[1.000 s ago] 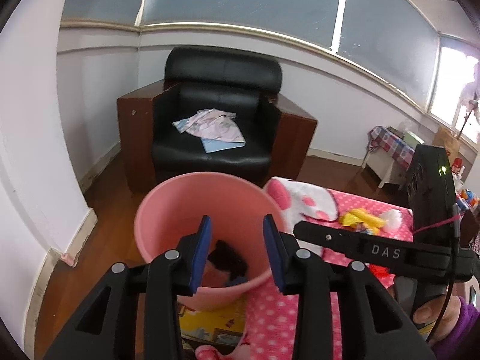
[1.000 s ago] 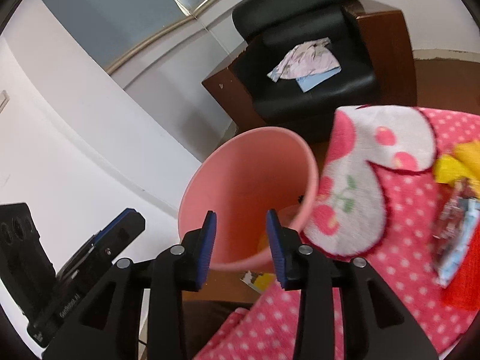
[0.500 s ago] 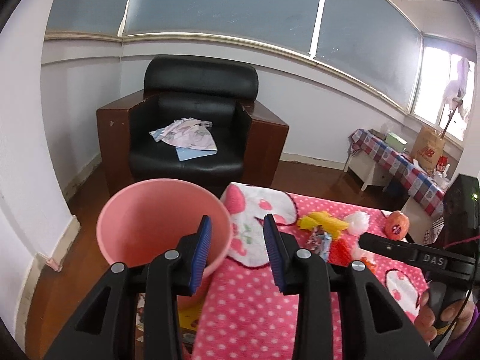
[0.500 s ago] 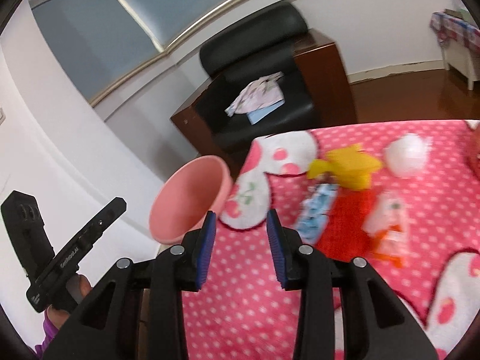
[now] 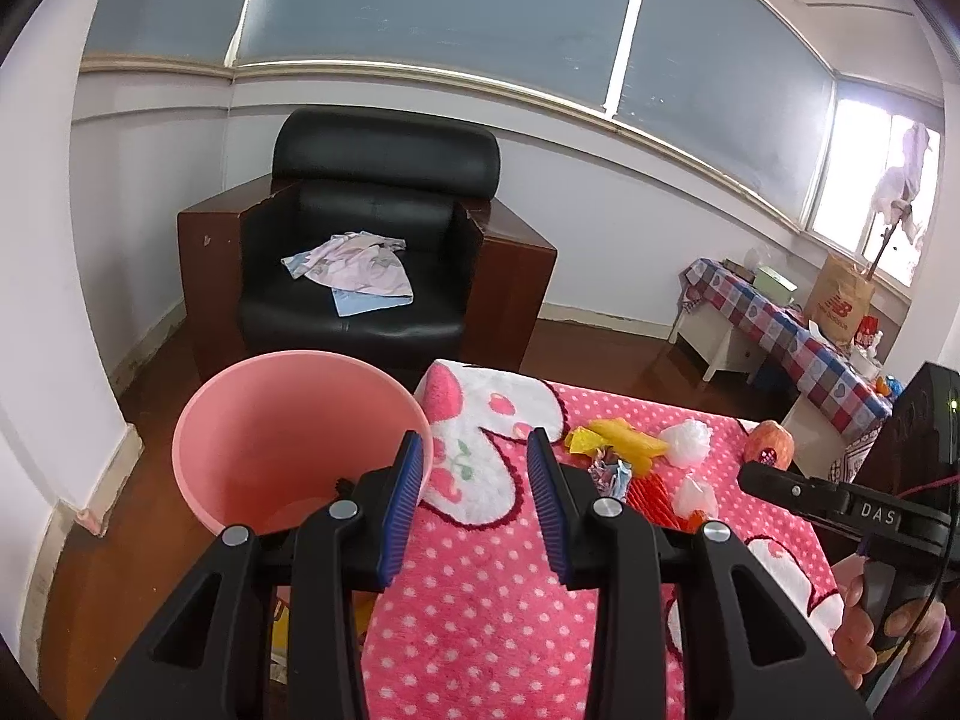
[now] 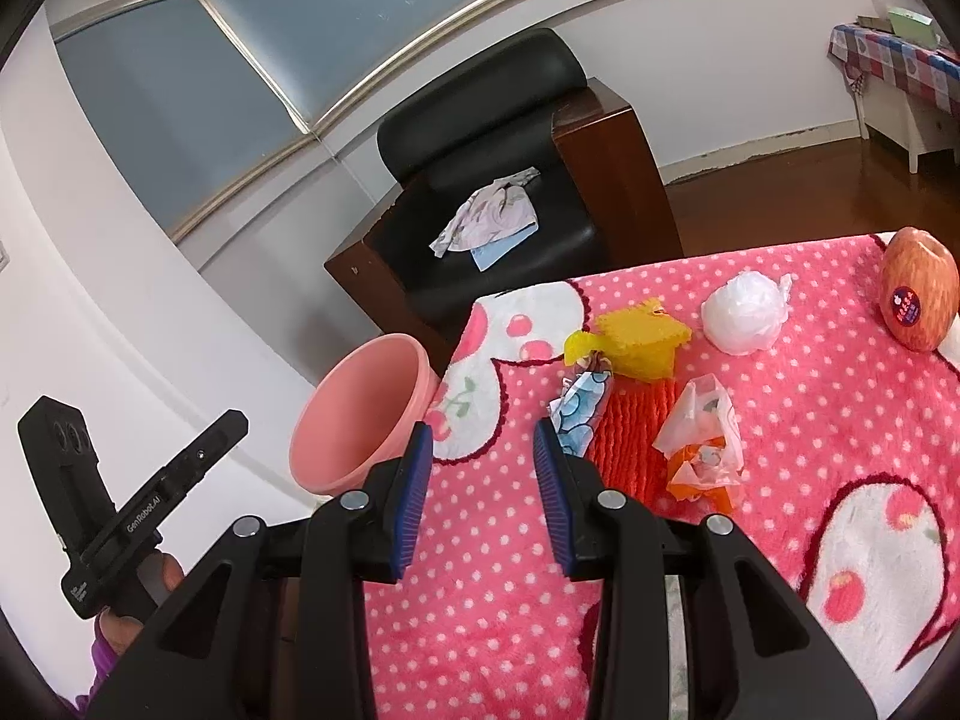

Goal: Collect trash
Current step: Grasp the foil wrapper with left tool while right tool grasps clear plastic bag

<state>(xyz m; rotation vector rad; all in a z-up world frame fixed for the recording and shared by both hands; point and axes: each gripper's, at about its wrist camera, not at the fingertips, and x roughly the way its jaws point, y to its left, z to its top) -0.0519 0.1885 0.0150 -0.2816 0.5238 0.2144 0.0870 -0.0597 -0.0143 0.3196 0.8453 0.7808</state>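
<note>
Trash lies clustered on the pink dotted blanket: a yellow wrapper, a blue-and-white wrapper, a white wad and a clear bag with orange scraps, with an apple near the far corner. The pink bin stands just off the blanket's left edge. Both the left gripper and right gripper hang part-open, holding nothing, over bare blanket.
</note>
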